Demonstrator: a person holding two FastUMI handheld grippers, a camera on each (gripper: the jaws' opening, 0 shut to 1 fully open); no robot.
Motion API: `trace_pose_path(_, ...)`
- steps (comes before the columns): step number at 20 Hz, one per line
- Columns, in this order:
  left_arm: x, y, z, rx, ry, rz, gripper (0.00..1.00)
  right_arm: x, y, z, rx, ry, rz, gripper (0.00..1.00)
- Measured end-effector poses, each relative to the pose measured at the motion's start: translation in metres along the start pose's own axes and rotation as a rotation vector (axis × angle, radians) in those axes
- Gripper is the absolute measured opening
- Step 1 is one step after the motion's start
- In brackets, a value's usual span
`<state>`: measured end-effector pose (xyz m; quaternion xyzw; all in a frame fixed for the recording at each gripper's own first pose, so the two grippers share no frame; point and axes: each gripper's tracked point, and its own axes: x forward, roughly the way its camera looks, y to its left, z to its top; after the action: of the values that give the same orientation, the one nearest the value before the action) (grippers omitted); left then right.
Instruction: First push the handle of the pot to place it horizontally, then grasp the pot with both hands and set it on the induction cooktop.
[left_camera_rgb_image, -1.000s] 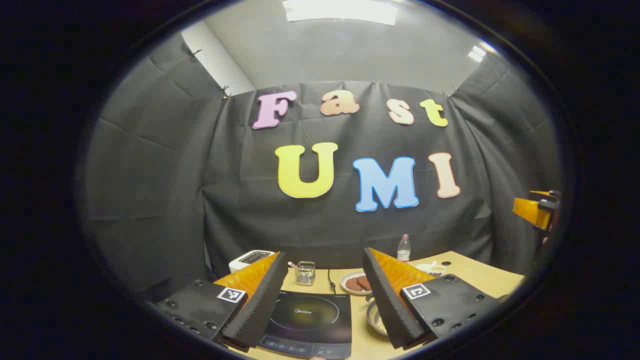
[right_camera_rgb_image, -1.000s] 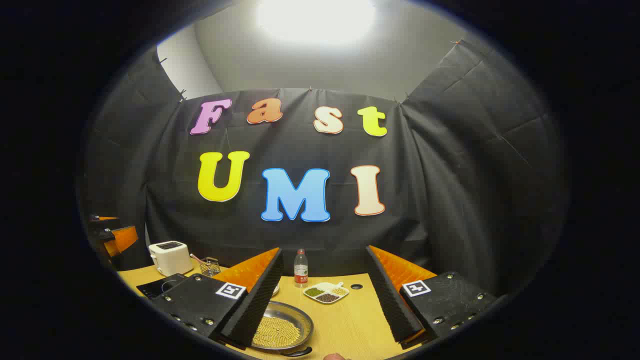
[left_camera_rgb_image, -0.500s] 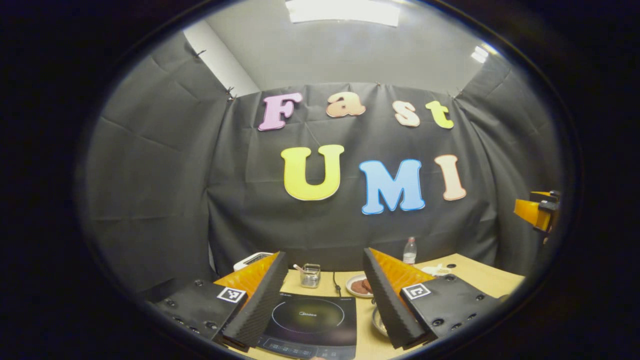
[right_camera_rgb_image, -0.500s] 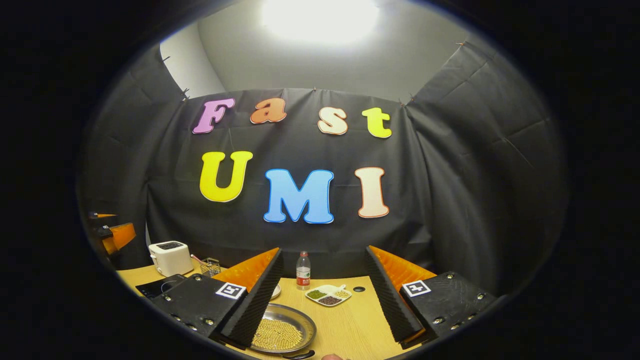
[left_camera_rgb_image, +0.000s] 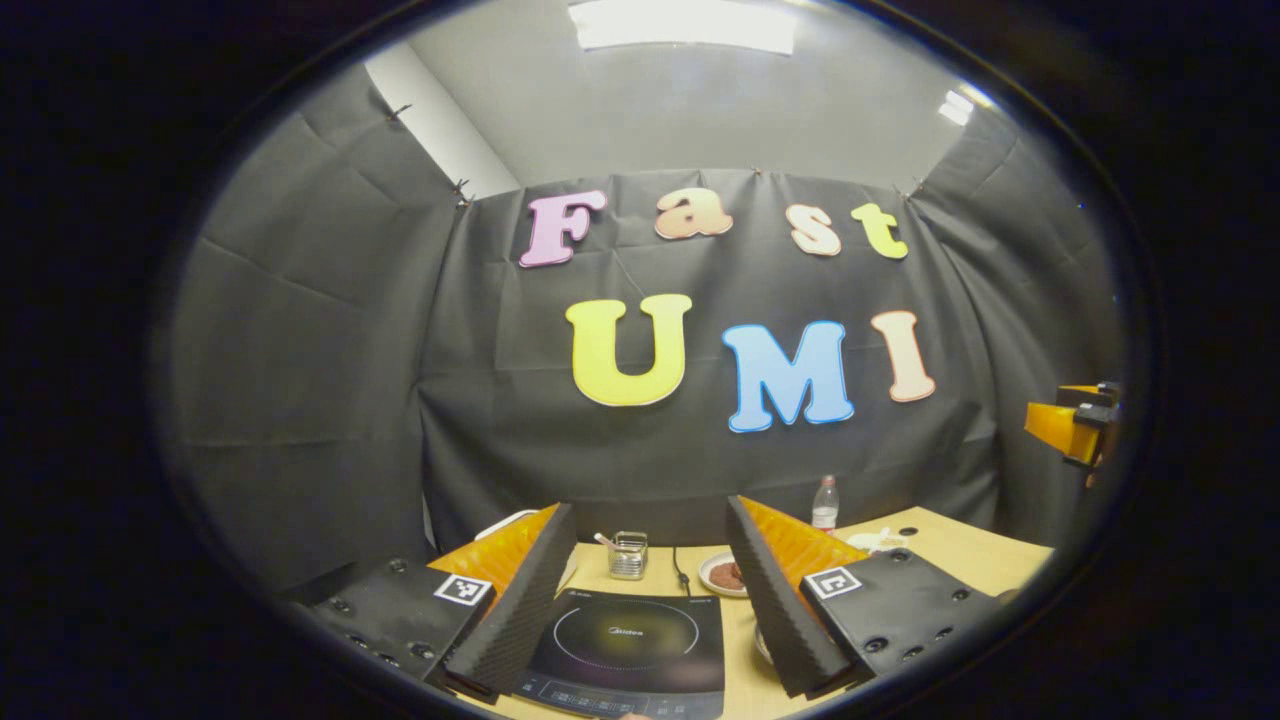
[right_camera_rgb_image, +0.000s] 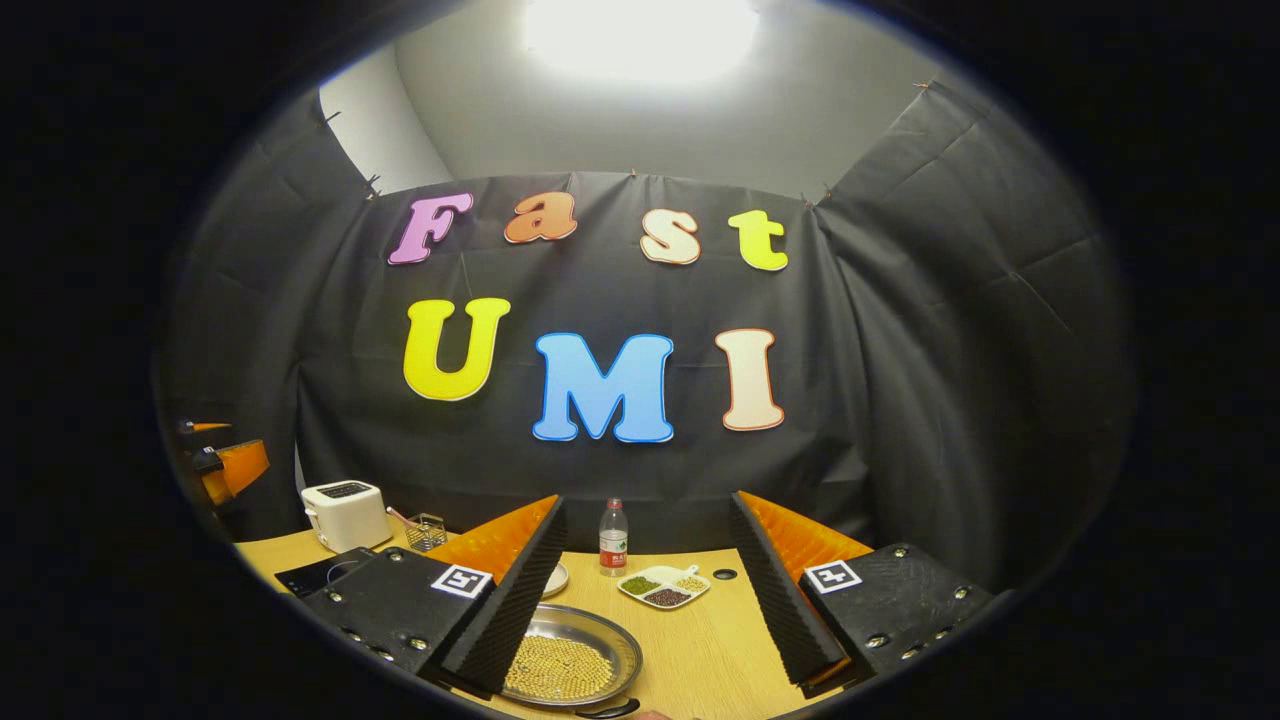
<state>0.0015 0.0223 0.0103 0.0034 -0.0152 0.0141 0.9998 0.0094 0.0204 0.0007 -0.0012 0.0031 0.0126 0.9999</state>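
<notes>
A shallow metal pot holding yellowish beans sits on the wooden table, its dark handle pointing toward me. My right gripper hovers open above and behind it; its left finger covers the pot's left rim. The black induction cooktop lies between the fingers of my open left gripper, which holds nothing. A sliver of the pot peeks out beside that gripper's right finger. The cooktop lies left of the pot. Each gripper also shows far off in the other's view: the right gripper and the left gripper.
A white toaster and a wire basket stand at the back left. A water bottle, a divided dish of beans and a plate with brown pieces line the far side. The cooktop's cord runs backward.
The left gripper view has swung left and tilted down: the cooktop now sits centred between its fingers and the pot has slid behind the right finger. The right gripper view has shifted only slightly.
</notes>
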Motion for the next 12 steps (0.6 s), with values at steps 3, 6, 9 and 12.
trace_pose_path(3,0.0,0.001,-0.002,0.001,-0.001,-0.005,0.98,-0.001,0.003,-0.005,-0.006,0.019,0.008,0.98)
trace_pose_path(6,0.0,0.005,0.001,0.001,-0.006,-0.005,0.98,-0.001,0.006,-0.008,-0.012,0.038,0.007,0.93)
trace_pose_path(9,0.002,0.009,0.0,-0.004,-0.01,-0.004,0.98,0.0,0.01,-0.011,-0.022,0.051,0.011,0.8)
trace_pose_path(12,0.004,0.016,0.005,-0.005,-0.019,-0.003,0.92,-0.001,0.022,-0.007,-0.023,0.051,0.025,0.57)
